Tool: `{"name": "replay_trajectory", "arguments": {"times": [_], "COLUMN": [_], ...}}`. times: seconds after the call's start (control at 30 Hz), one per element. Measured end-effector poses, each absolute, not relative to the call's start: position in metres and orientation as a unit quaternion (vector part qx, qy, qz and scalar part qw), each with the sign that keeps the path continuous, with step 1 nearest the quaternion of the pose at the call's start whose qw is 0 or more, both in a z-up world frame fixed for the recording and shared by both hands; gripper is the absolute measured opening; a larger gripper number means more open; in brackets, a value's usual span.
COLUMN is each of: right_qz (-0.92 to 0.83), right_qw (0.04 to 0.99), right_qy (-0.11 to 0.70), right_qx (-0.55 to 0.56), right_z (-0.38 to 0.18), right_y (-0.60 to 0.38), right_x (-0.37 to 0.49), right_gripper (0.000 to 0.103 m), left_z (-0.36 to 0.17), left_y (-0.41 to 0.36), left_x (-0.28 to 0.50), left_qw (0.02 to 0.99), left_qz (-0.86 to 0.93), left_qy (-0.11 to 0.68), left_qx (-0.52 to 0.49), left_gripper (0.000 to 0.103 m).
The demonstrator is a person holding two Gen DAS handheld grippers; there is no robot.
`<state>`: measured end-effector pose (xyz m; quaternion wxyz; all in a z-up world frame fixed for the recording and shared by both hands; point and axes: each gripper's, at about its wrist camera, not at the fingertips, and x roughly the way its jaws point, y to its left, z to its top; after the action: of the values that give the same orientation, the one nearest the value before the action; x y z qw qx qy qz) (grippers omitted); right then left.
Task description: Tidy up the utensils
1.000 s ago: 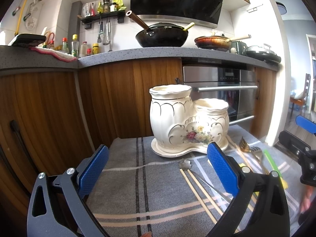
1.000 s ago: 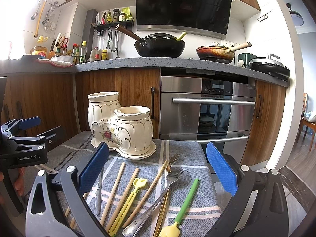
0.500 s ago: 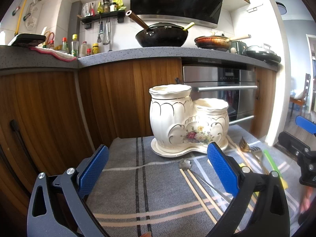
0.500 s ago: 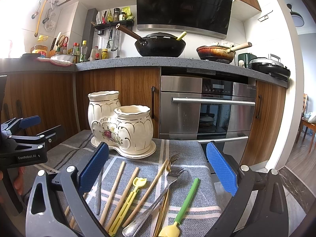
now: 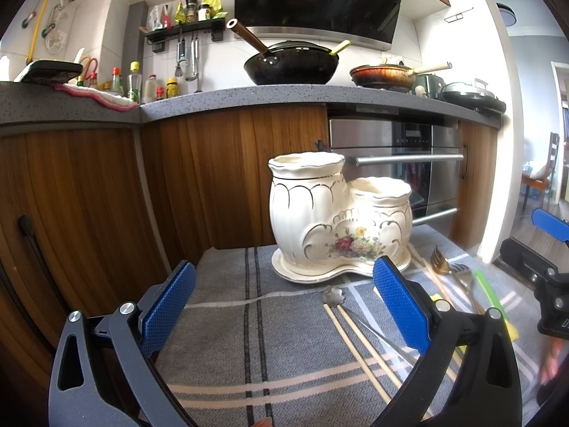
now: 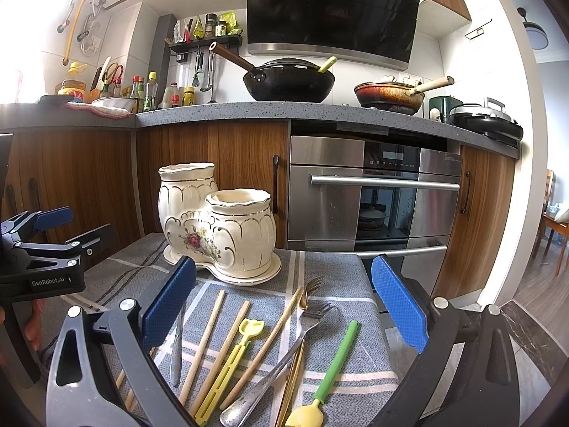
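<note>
A kitchen was seen behind the work surface: wood-fronted cabinets (image 6: 220, 170), a grey speckled countertop (image 6: 249, 112), one steel oven (image 6: 373, 199) and one dark range hood (image 6: 330, 7). Two pans were set on the counter, a black wok (image 6: 290, 83) and a reddish frying pan (image 6: 389, 96).

A grey striped cloth (image 5: 249, 338) was spread over the low surface beneath both grippers. One cream ceramic utensil holder (image 6: 217, 220) with two openings, a taller and a shorter, was stood on its saucer ahead of the right gripper (image 6: 282, 306) and slightly to its left; neither opening could be seen into.

The right gripper was held spread wide with nothing between its blue pads (image 6: 398, 309). The left gripper (image 5: 284, 306) was likewise held wide apart and empty, with the holder ahead and to its right.

The utensils were laid flat on the cloth between and below the right gripper's fingers. Counted there were three wooden chopsticks (image 6: 202, 341), two forks, one silver (image 6: 284, 366) and one gold (image 6: 302, 320), one green-handled utensil with a yellow head (image 6: 334, 359), one yellow plastic utensil (image 6: 231, 370), and one small metal utensil (image 6: 176, 352) beside the left pad. More sticks may have been hidden behind the gripper frame.
</note>
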<state>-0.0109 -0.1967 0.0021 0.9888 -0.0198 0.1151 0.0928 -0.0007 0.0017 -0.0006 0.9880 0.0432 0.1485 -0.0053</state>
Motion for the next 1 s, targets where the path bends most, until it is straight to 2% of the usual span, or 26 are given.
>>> {"name": "replay_trajectory", "arguments": {"times": [0.57,0.77,1.0], "right_qz": [0.072,0.012,0.028], "right_qw": [0.99,0.985,0.959], "right_qy": [0.116,0.173,0.276], "right_qx": [-0.02,-0.018,0.048], "right_z": [-0.002,0.003,-0.019], "right_y": [-0.211,-0.252,-0.286], "right_x": [-0.005,0.022,0.043], "right_gripper": [0.098,0.097,0.097], "left_z": [-0.003,-0.005,-0.022], "left_y": [0.002,0.005,0.001], "left_x": [0.002,0.006,0.023], "left_qw": [0.986,0.982,0.963], "left_qz": [-0.015,-0.026,-0.046], "left_qy": [0.163,0.182,0.259], "left_qx": [0.04,0.038,0.054], "left_gripper": [0.099,0.099,0.099]}}
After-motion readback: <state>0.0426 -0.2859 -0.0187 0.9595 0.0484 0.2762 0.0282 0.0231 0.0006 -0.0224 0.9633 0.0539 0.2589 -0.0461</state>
